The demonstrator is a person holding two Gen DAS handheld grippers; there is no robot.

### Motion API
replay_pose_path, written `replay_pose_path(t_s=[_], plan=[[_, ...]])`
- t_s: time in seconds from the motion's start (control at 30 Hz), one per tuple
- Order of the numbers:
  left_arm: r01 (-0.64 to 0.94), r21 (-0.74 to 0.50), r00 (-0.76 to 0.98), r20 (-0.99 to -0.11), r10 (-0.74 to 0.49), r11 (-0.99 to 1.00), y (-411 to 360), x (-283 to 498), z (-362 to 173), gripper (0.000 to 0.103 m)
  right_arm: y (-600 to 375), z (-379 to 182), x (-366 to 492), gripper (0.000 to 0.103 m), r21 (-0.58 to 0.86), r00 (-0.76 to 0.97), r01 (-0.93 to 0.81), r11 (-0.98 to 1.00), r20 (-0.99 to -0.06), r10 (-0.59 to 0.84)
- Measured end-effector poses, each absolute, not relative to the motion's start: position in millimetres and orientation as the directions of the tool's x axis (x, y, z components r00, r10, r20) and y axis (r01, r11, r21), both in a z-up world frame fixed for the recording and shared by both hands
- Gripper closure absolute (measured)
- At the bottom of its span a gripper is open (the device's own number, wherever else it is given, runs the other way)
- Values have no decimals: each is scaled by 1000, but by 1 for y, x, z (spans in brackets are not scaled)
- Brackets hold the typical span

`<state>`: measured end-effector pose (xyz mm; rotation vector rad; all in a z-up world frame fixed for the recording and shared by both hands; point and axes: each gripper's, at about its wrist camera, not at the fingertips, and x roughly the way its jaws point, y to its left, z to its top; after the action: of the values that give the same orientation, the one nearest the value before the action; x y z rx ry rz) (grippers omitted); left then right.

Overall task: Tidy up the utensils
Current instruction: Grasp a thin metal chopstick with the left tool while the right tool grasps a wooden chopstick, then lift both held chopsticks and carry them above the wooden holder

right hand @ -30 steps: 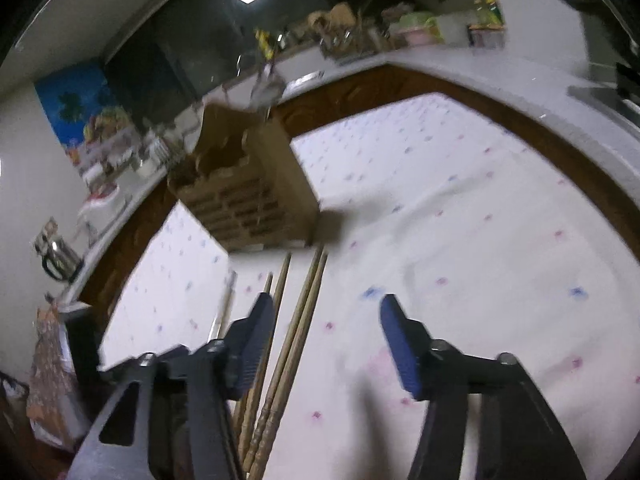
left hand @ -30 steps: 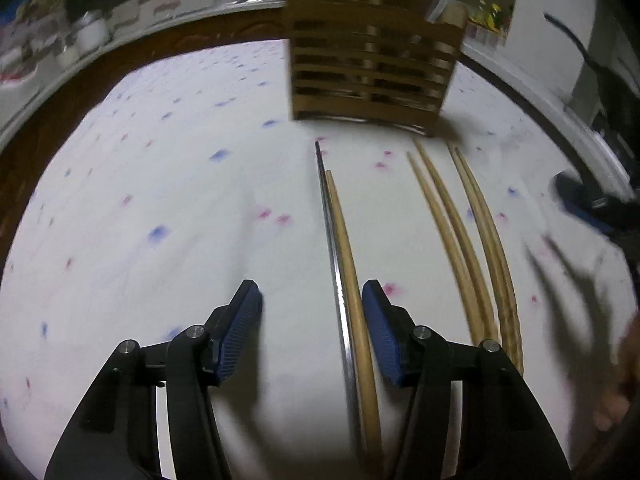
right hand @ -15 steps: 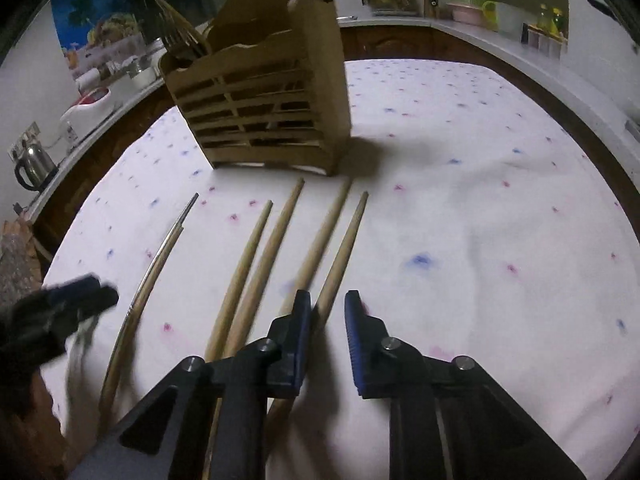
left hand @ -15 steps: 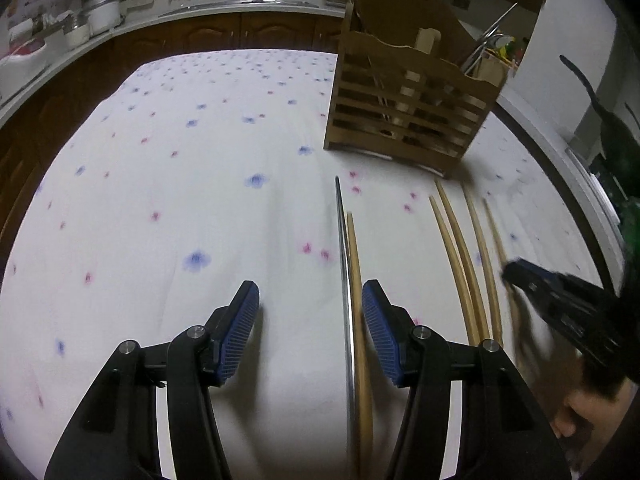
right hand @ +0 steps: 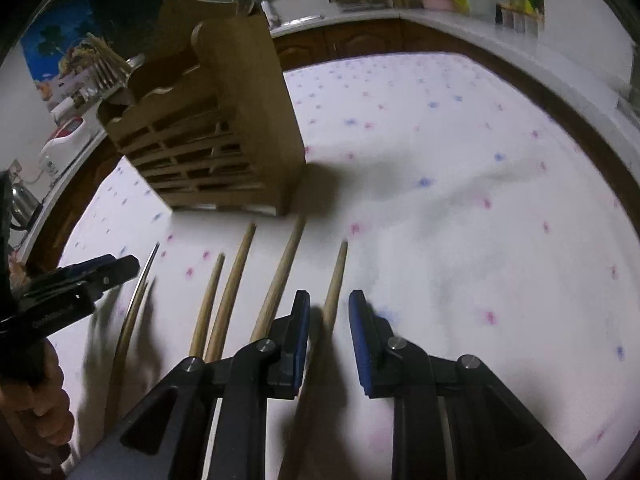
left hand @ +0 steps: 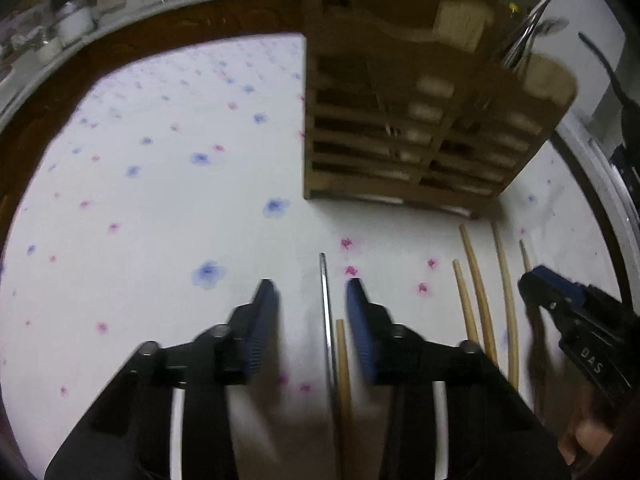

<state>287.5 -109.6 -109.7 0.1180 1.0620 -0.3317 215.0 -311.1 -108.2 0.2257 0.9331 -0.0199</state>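
Wooden chopstick (right hand: pixel 334 280) between parted right tongs (right hand: pixel 328 300), left tongs (left hand: pixel 310 292) parted, "DAS" partly legible

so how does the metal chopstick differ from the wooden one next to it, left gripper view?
Metal chopstick is thin, grey and shiny; wooden chopstick is thicker, tan and matte. The metal tip reaches further toward the wooden holder. Both lie side by side between the open left gripper jaws.

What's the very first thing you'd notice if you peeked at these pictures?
A row of long wooden sticks and one thin metal stick lying side by side on the flowery cloth. Behind them stands a slatted wooden holder. Up close, the left claw and right claw gape open around sticks.
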Motion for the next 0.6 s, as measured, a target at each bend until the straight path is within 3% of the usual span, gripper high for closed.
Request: replay_pose_path(t_s=[0.13,0.27,0.6], plan=[[361,17,489,-855,-173,932,-123,283,-109,78,-305,-110,222,83,151,598,100,983,-799,62],[378,10,487,-853,-189,926,-123,285,-106,98,-306,-111,223,94,132,603,92,987,-796,50],[320,-153,539,-782,-313,935,-70,264,-58,99,-311,-79,198,98,258,668,64,964,-729,151]])
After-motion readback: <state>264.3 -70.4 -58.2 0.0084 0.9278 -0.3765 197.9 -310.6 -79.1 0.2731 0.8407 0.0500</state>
